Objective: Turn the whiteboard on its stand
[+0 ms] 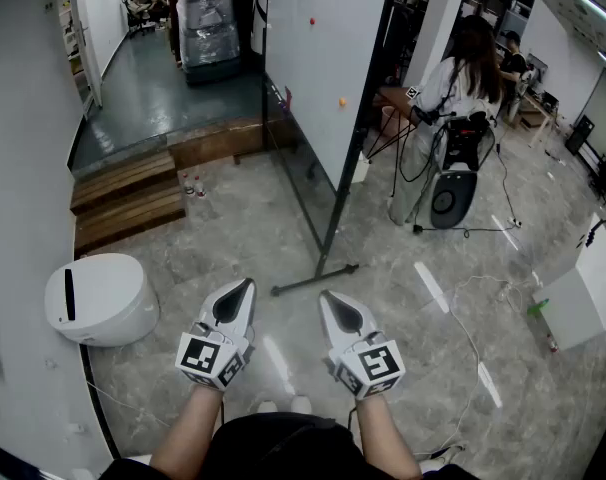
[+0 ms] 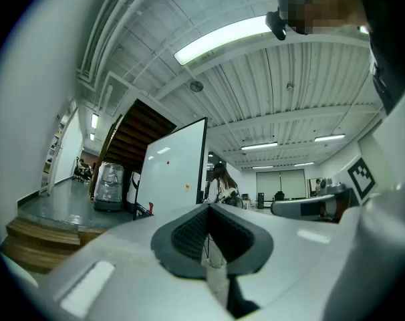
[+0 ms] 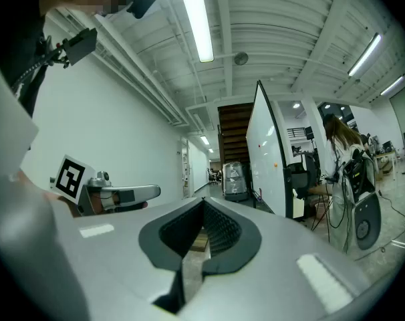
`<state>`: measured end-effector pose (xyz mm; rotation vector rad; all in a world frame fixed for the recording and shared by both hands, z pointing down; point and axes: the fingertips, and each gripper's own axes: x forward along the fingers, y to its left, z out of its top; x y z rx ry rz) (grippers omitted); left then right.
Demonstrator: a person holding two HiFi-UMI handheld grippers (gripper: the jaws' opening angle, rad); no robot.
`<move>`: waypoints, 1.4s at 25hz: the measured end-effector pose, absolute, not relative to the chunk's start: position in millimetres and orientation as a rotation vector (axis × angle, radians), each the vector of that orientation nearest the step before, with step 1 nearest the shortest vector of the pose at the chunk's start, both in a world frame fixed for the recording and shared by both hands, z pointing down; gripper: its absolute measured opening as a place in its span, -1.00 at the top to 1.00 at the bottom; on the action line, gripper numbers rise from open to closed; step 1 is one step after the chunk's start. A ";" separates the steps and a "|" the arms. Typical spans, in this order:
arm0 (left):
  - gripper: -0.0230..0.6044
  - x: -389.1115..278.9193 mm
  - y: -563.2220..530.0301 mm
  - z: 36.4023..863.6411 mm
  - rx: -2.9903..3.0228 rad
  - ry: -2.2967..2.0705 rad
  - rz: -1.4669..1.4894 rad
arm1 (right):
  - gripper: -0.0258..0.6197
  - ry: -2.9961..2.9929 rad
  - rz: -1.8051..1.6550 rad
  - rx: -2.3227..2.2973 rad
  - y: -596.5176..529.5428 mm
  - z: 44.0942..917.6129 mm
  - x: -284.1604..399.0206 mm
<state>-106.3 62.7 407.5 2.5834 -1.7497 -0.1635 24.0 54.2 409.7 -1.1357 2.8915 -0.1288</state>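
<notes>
The whiteboard (image 1: pixel 323 58) stands upright on its black stand (image 1: pixel 328 238), a few steps ahead of me, with small red and orange magnets on its white face. It also appears in the left gripper view as the whiteboard (image 2: pixel 172 169) and in the right gripper view as the whiteboard (image 3: pixel 266 156), seen more edge-on. My left gripper (image 1: pixel 245 286) and right gripper (image 1: pixel 325 296) are held side by side low in front of me, well short of the stand's foot. Both have their jaws together with nothing between them.
A white round bin (image 1: pixel 98 298) sits on the floor at left. Wooden steps (image 1: pixel 128 198) rise to a raised floor behind. A person (image 1: pixel 448 98) stands right of the board beside a tripod stand and cables. A white box (image 1: pixel 583 288) stands at far right.
</notes>
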 end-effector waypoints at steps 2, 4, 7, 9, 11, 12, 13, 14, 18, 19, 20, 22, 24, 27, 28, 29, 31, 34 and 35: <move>0.92 -106.3 60.6 407.9 2.581 -1.751 -0.159 | 0.90 2.896 -0.129 -1.133 52.9 410.4 24.0; 0.92 -105.6 58.5 408.2 2.580 -1.751 -0.158 | 0.90 2.895 -0.130 -1.133 51.0 410.1 25.3; 0.92 -104.3 57.6 409.6 2.573 -1.755 -0.160 | 0.90 2.889 -0.126 -1.133 49.2 410.4 29.5; 0.92 -103.9 57.5 411.9 2.563 -1.762 -0.160 | 0.90 2.890 -0.135 -1.130 49.4 412.7 31.9; 0.92 -102.4 57.0 413.4 2.560 -1.767 -0.154 | 0.90 2.892 -0.135 -1.127 49.2 415.3 34.7; 0.92 -101.1 56.8 413.4 2.562 -1.767 -0.150 | 0.90 2.889 -0.136 -1.126 48.9 415.6 36.4; 0.92 -99.4 56.7 413.0 2.562 -1.768 -0.147 | 0.90 2.886 -0.140 -1.126 48.7 415.2 38.5; 0.92 -97.5 56.8 412.3 2.561 -1.770 -0.146 | 0.90 2.882 -0.143 -1.125 48.5 414.7 40.9; 0.92 -90.3 58.2 413.1 2.555 -1.778 -0.147 | 0.90 2.867 -0.180 -1.099 50.0 414.9 48.7; 0.92 -88.4 59.0 414.3 2.552 -1.779 -0.147 | 0.90 2.861 -0.186 -1.092 50.7 415.2 50.8; 0.92 -85.9 59.4 415.4 2.550 -1.780 -0.147 | 0.90 2.856 -0.189 -1.088 51.0 415.6 53.4; 0.92 -79.0 60.1 417.5 2.548 -1.777 -0.143 | 0.90 2.851 -0.194 -1.086 50.9 417.9 60.2; 0.92 -71.0 61.3 420.7 2.554 -1.773 -0.130 | 0.90 2.850 -0.202 -1.082 51.5 421.9 67.8; 0.92 -61.3 63.3 423.5 2.555 -1.773 -0.111 | 0.90 2.849 -0.210 -1.079 53.4 425.0 77.3; 0.92 -58.1 63.4 423.3 2.556 -1.772 -0.107 | 0.90 2.850 -0.209 -1.079 53.7 425.0 80.4; 0.92 -54.7 63.3 423.2 2.557 -1.771 -0.104 | 0.90 2.852 -0.208 -1.081 53.6 425.5 83.9; 0.92 -47.7 62.8 423.9 2.557 -1.770 -0.104 | 0.90 2.856 -0.207 -1.087 52.3 427.7 91.6; 0.92 -37.9 63.2 426.9 2.557 -1.767 -0.101 | 0.89 2.855 -0.206 -1.099 50.4 430.3 103.4; 0.92 -34.6 63.1 427.7 2.560 -1.765 -0.099 | 0.90 2.853 -0.205 -1.104 49.7 430.6 107.2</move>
